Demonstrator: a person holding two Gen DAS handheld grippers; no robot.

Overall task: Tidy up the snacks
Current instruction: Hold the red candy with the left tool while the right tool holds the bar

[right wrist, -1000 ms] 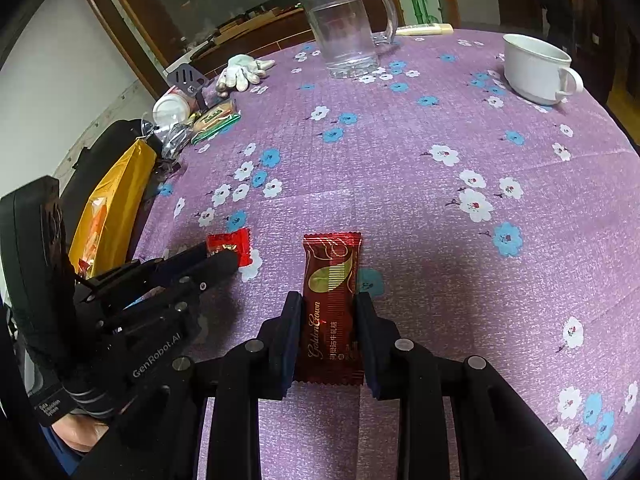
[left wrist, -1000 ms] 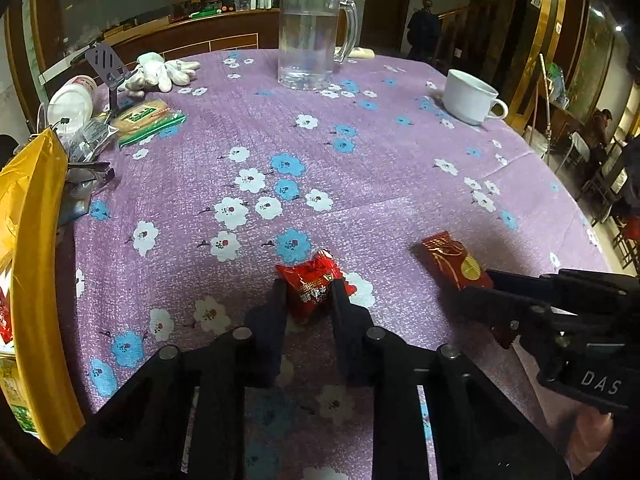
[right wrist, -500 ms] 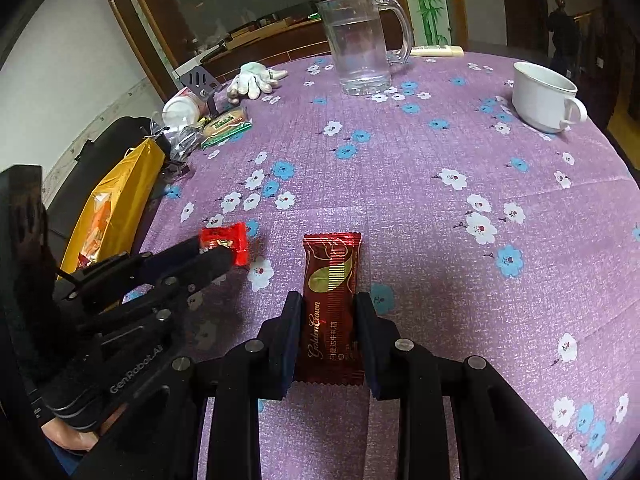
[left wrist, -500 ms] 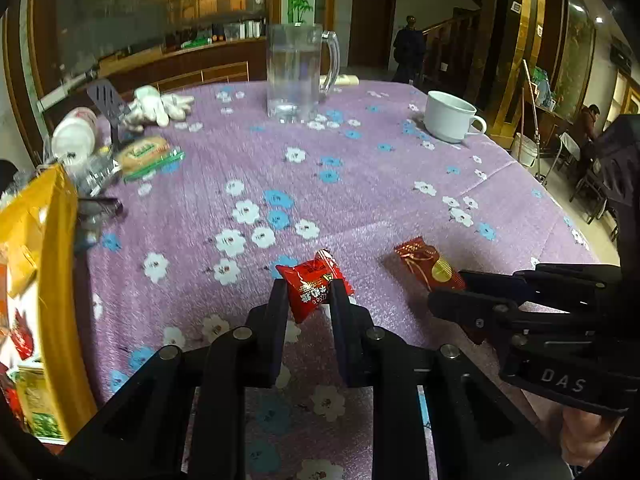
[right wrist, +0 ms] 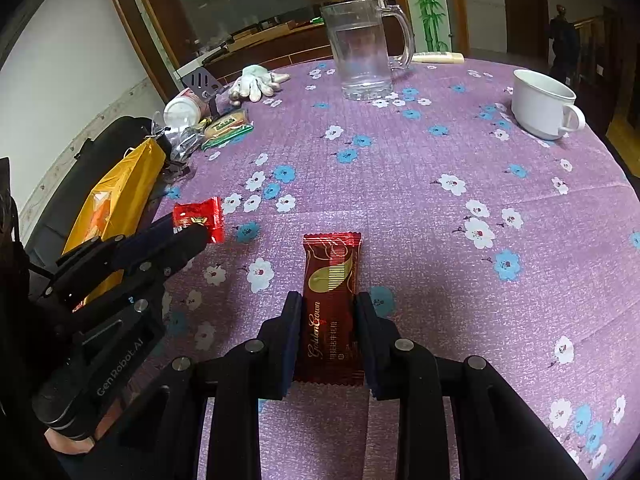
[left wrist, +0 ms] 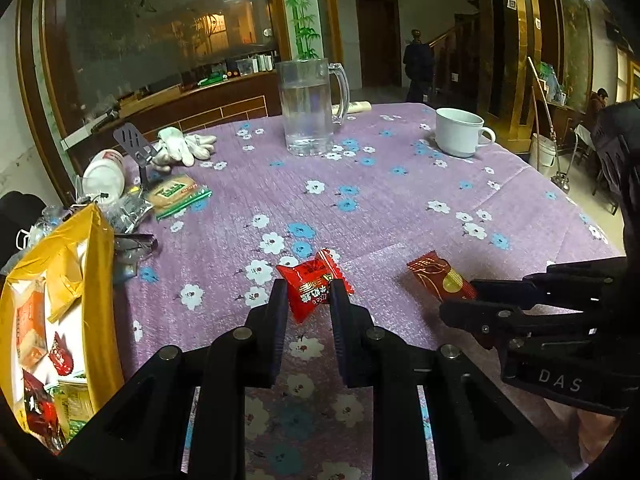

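From where I sat, the trouble lay furthest left: the open yellow plastic bag (left wrist: 96,280) of snacks slumped at the tabletop's (left wrist: 400,200) edge, its soft mouth sagging. I judged that a packet let go short of that mouth would slide off the rim and out of reach. How deep the bag went, or what propped it, I could not tell — the frame cut it off.

Next along, my left tool (left wrist: 308,300) was pinching the small bright-red crinkled candy packet (left wrist: 312,284), held clear of the purple flowered cloth. The grip sat on one end only, so the slick wrapper could twist or slip free on a quick swing toward the bag.

To the right, my right tool (right wrist: 328,332) was pressed against the sides of the long dark-red foil wafer bar (right wrist: 330,304), which lay flat on the tabletop just beside the other packet. The bar bowed little that I could see; I reckoned too hard a squeeze would crack the wafer, too light a one would leave it behind. The two tools were near each other and could knock together if both headed left at once.

The bar's near end was hidden under the tool's body.
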